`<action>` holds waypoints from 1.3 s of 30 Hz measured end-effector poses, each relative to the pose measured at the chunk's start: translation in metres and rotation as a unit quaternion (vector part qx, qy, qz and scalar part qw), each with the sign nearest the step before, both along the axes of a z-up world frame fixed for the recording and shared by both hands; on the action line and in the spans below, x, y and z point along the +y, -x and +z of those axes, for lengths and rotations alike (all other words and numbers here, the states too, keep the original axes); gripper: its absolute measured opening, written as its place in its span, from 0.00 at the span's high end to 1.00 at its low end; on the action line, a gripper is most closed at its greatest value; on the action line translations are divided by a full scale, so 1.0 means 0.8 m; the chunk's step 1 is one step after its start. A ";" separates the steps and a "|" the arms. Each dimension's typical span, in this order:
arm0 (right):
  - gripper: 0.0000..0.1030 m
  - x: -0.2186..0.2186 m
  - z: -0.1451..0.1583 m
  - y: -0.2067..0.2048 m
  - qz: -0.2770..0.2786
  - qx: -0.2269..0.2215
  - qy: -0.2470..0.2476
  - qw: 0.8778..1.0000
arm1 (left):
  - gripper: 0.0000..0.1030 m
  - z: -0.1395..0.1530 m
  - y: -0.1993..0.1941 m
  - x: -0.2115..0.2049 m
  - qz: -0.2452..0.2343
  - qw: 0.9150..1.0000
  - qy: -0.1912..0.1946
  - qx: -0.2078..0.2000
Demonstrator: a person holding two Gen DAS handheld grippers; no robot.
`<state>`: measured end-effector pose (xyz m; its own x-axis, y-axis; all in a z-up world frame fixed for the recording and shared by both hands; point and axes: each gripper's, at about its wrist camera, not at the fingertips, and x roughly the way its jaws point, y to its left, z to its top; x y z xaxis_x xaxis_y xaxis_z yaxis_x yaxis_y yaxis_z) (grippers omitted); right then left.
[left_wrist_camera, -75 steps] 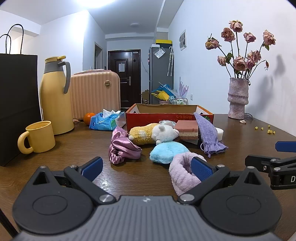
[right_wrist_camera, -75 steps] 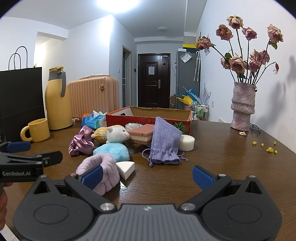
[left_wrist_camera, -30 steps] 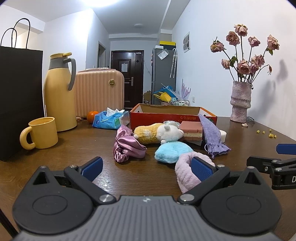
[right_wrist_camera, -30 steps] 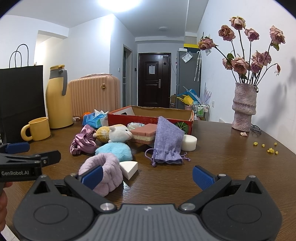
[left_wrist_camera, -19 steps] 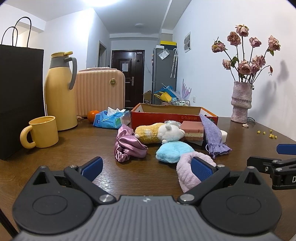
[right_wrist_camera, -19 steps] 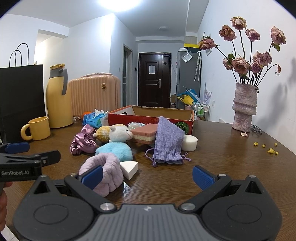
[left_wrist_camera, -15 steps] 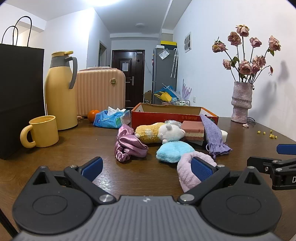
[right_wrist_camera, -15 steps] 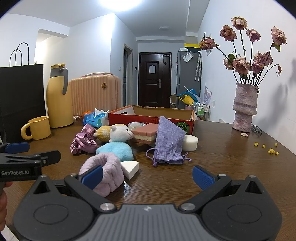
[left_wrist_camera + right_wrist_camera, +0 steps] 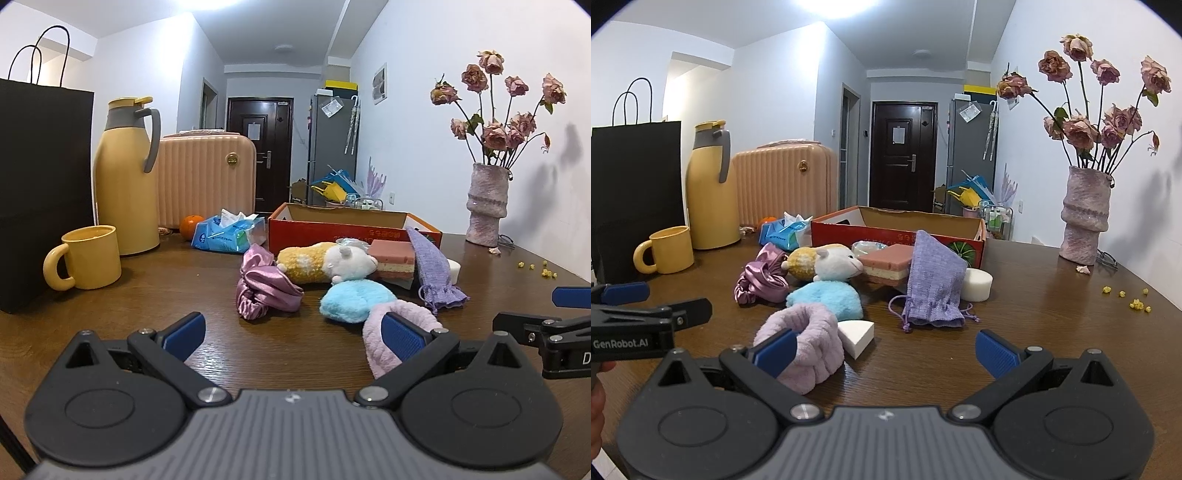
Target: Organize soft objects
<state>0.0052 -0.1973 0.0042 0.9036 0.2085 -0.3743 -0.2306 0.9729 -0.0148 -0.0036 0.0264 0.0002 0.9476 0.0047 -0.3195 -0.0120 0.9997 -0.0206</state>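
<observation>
Soft things lie in front of a red cardboard box (image 9: 332,229) (image 9: 897,230): a lilac fluffy headband (image 9: 384,325) (image 9: 805,336), a blue plush pad (image 9: 354,299) (image 9: 827,297), a purple satin scrunchie (image 9: 264,288) (image 9: 761,278), a yellow-white plush toy (image 9: 325,262) (image 9: 827,264), a pink layered sponge (image 9: 393,254) (image 9: 886,264), a purple knit pouch (image 9: 434,273) (image 9: 932,284), a white round sponge (image 9: 977,284) and a white wedge sponge (image 9: 857,332). My left gripper (image 9: 293,332) is open and empty, near the headband. My right gripper (image 9: 884,350) is open and empty beside it.
A yellow mug (image 9: 88,256), a yellow thermos (image 9: 125,177), a black paper bag (image 9: 40,184), a tissue pack (image 9: 229,236) and an orange (image 9: 191,225) stand at the left. A vase of dried roses (image 9: 1084,218) stands at the right, with yellow crumbs (image 9: 1134,299) near it.
Both grippers have drifted slightly to the left and stay open. Nothing on the table has moved.
</observation>
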 end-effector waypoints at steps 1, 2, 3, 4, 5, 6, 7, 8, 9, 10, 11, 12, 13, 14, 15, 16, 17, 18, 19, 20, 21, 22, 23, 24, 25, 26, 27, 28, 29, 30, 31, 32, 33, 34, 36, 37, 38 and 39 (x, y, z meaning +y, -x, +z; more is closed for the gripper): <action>0.00 0.002 0.000 -0.001 0.001 0.000 0.001 1.000 | 0.00 0.000 -0.002 0.003 0.003 1.000 0.002 0.001; 0.00 0.004 -0.001 -0.003 0.002 0.001 0.004 1.000 | 0.00 -0.001 -0.002 0.004 0.005 1.000 0.002 0.002; 0.00 0.006 -0.001 -0.005 0.003 0.001 0.006 1.000 | 0.00 -0.001 -0.003 0.007 0.008 1.000 0.003 0.001; 0.00 0.009 -0.002 -0.007 0.004 0.003 0.008 1.000 | 0.00 -0.001 -0.004 0.008 0.010 1.000 0.003 0.001; 0.00 0.012 -0.002 -0.009 0.008 0.005 0.008 1.000 | 0.00 -0.001 -0.005 0.010 0.013 1.000 0.003 0.001; 0.00 0.015 -0.002 -0.012 0.012 0.006 0.009 1.000 | 0.00 -0.002 -0.006 0.012 0.016 1.000 0.004 0.002; 0.00 0.018 -0.002 -0.014 0.016 0.007 0.011 1.000 | 0.00 -0.002 -0.007 0.014 0.018 1.000 0.004 0.002; 0.00 0.021 -0.002 -0.016 0.021 0.007 0.013 1.000 | 0.00 -0.003 -0.008 0.016 0.022 1.000 0.005 0.004; 0.00 0.026 -0.002 -0.018 0.025 0.008 0.015 1.000 | 0.00 -0.004 -0.010 0.020 0.027 1.000 0.006 0.006; 0.00 0.030 -0.003 -0.020 0.030 0.009 0.017 0.999 | 0.00 -0.004 -0.011 0.022 0.030 1.000 0.007 0.007; 0.00 0.034 -0.003 -0.023 0.034 0.010 0.019 0.999 | 0.00 -0.005 -0.013 0.026 0.033 0.999 0.008 0.008; 0.00 0.039 -0.003 -0.025 0.040 0.011 0.021 0.999 | 0.00 -0.006 -0.014 0.028 0.036 0.999 0.008 0.009; 0.00 0.044 -0.004 -0.027 0.045 0.013 0.023 0.999 | 0.00 -0.006 -0.014 0.031 0.038 0.999 0.009 0.010; 0.00 0.048 -0.005 -0.030 0.050 0.015 0.025 0.998 | 0.00 -0.007 -0.015 0.034 0.041 0.999 0.009 0.012; 0.00 0.053 -0.006 -0.033 0.055 0.017 0.027 0.998 | 0.00 -0.008 -0.016 0.036 0.043 0.999 0.010 0.014; 0.01 0.057 -0.007 -0.036 0.059 0.020 0.028 0.998 | 0.00 -0.008 -0.017 0.039 0.046 0.999 0.009 0.015; 0.02 0.060 -0.009 -0.040 0.063 0.024 0.028 0.997 | 0.00 -0.008 -0.018 0.041 0.048 0.999 0.009 0.016; 0.03 0.064 -0.010 -0.043 0.066 0.029 0.029 0.997 | 0.00 -0.008 -0.018 0.043 0.051 0.999 0.007 0.016; 0.04 0.067 -0.012 -0.048 0.069 0.035 0.029 0.997 | 0.00 -0.008 -0.018 0.046 0.053 0.998 0.007 0.016; 0.06 0.070 -0.014 -0.052 0.073 0.039 0.030 0.996 | 0.00 -0.008 -0.019 0.048 0.056 0.998 0.006 0.017; 0.07 0.074 -0.015 -0.056 0.077 0.043 0.032 0.996 | 0.00 -0.008 -0.019 0.050 0.059 0.998 0.005 0.019; 0.07 0.078 -0.016 -0.060 0.079 0.047 0.034 0.995 | 0.00 -0.008 -0.020 0.052 0.062 0.998 0.004 0.020; 0.08 0.082 -0.017 -0.064 0.082 0.050 0.037 0.995 | 0.00 -0.008 -0.020 0.054 0.065 0.998 0.003 0.021; 0.09 0.086 -0.018 -0.068 0.085 0.054 0.039 0.994 | 0.00 -0.009 -0.020 0.056 0.067 0.997 0.002 0.021; 0.10 0.088 -0.019 -0.071 0.086 0.057 0.040 0.994 | 0.00 -0.009 -0.020 0.057 0.069 0.997 0.001 0.022; 0.13 0.092 -0.021 -0.076 0.089 0.061 0.042 0.993 | 0.00 -0.009 -0.020 0.058 0.071 0.997 0.001 0.023; 0.18 0.094 -0.023 -0.080 0.090 0.065 0.044 0.993 | 0.00 -0.010 -0.021 0.059 0.071 0.997 0.001 0.024; 0.20 0.096 -0.025 -0.083 0.091 0.070 0.047 0.992 | 0.00 -0.011 -0.021 0.060 0.071 0.997 0.002 0.025; 0.23 0.099 -0.028 -0.088 0.092 0.076 0.050 0.992 | 0.00 -0.011 -0.022 0.060 0.071 0.997 0.002 0.026; 0.27 0.100 -0.030 -0.092 0.095 0.082 0.050 0.991 | 0.00 -0.011 -0.022 0.060 0.071 0.997 0.002 0.027; 0.29 0.102 -0.032 -0.095 0.097 0.089 0.050 0.990 | 0.00 -0.012 -0.023 0.060 0.070 0.997 0.002 0.028; 0.32 0.102 -0.034 -0.098 0.099 0.093 0.049 0.990 | 0.00 -0.012 -0.024 0.060 0.069 0.997 0.002 0.029; 0.33 0.103 -0.035 -0.101 0.100 0.097 0.049 0.989 | 0.00 -0.012 -0.025 0.060 0.069 0.997 0.002 0.030; 0.34 0.104 -0.036 -0.102 0.102 0.099 0.049 0.989 | 0.00 -0.013 -0.025 0.060 0.068 0.997 0.001 0.031; 0.42 0.105 -0.037 -0.105 0.105 0.101 0.048 0.988 | 0.00 -0.012 -0.025 0.058 0.068 0.997 0.000 0.032; 0.45 0.105 -0.038 -0.106 0.109 0.102 0.049 0.988 | 0.00 -0.012 -0.026 0.057 0.068 0.997 -0.001 0.033; 0.52 0.105 -0.038 -0.107 0.112 0.104 0.050 0.987 | 0.00 -0.012 -0.026 0.057 0.067 0.997 -0.001 0.033; 0.59 0.105 -0.038 -0.108 0.113 0.105 0.050 0.987 | 0.00 -0.012 -0.027 0.056 0.068 0.997 -0.001 0.034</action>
<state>0.0918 -0.1129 -0.0265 0.7389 0.3483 -0.5768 -0.4496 0.8925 -0.0370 0.0178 0.0715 -0.0094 0.9146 0.1313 -0.3824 -0.1478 0.9889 -0.0138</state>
